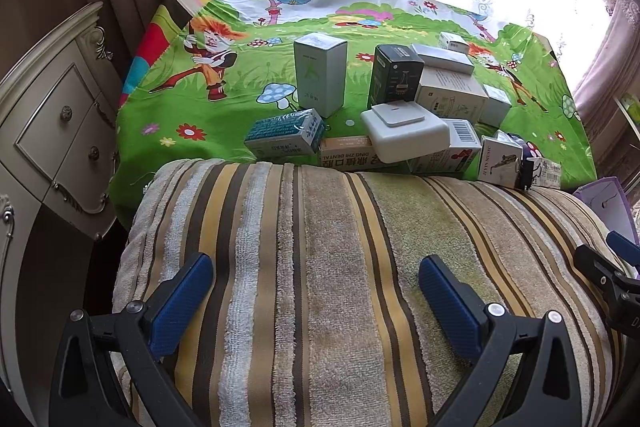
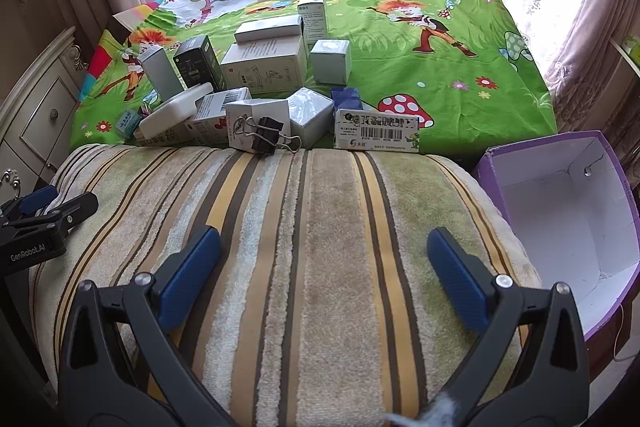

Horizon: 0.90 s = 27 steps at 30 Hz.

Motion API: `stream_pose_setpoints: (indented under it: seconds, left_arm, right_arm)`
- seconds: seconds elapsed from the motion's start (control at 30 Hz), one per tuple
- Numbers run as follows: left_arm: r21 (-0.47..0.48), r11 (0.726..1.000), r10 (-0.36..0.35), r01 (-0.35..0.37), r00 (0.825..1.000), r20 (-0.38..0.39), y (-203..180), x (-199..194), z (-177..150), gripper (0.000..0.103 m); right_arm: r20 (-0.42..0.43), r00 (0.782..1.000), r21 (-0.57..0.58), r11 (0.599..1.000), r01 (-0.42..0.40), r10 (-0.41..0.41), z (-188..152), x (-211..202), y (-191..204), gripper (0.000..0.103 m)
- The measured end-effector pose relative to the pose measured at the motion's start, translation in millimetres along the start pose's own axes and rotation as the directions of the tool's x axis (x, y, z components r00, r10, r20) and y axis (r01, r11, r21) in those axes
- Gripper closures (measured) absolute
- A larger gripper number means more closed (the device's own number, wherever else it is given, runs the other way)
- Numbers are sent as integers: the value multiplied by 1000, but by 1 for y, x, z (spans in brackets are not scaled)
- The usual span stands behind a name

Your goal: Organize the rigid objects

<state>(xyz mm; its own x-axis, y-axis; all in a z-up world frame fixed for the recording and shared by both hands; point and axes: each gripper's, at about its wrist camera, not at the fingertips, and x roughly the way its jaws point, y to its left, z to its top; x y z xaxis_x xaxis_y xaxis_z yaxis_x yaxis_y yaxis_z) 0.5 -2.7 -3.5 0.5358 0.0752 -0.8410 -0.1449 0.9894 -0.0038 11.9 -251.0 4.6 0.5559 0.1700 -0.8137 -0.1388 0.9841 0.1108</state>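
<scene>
From the left wrist view, the left gripper [image 1: 316, 291] hangs over a striped towel [image 1: 320, 247] with its blue fingers [image 1: 182, 301] spread wide and nothing between them. Beyond the towel, on a green cartoon cloth [image 1: 192, 107], stands a loose cluster of small boxes: a tall white box [image 1: 320, 75] upright at the left, a black box [image 1: 394, 75] beside it, a flat white box [image 1: 406, 133] lying tilted across a dental carton [image 1: 352, 157], and a teal box [image 1: 284, 137] on its side near the towel's edge. The other gripper's tip shows at the far right edge. From the right wrist view, the right gripper [image 2: 324, 269] is likewise released and empty above the towel, the left one [image 2: 44, 211] visible at the left edge. A black binder clip [image 2: 268, 135] leans against a small white box at the towel's far edge, and a labelled carton [image 2: 376, 129] lies just beside the pile. To the right sits a purple box [image 2: 500, 163], open and white inside, with nothing visible in it. Judging from this, the sorting looks not yet started: every item remains on the cloth, and the container awaits its first piece.
</scene>
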Motion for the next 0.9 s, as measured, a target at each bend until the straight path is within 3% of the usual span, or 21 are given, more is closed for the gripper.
stream_pose_setpoints:
  seconds: [0.7, 0.9]
  left_arm:
    - [7, 1000, 3, -3, 1000, 21, -1, 0, -2, 0]
    - [21, 1000, 21, -21, 1000, 9, -5, 1, 0, 0]
  right_arm:
    - [29, 1000, 2, 1000, -3, 3, -1, 3, -1, 0]
    - [-23, 1000, 21, 1000, -18, 19, 6, 7, -3, 0]
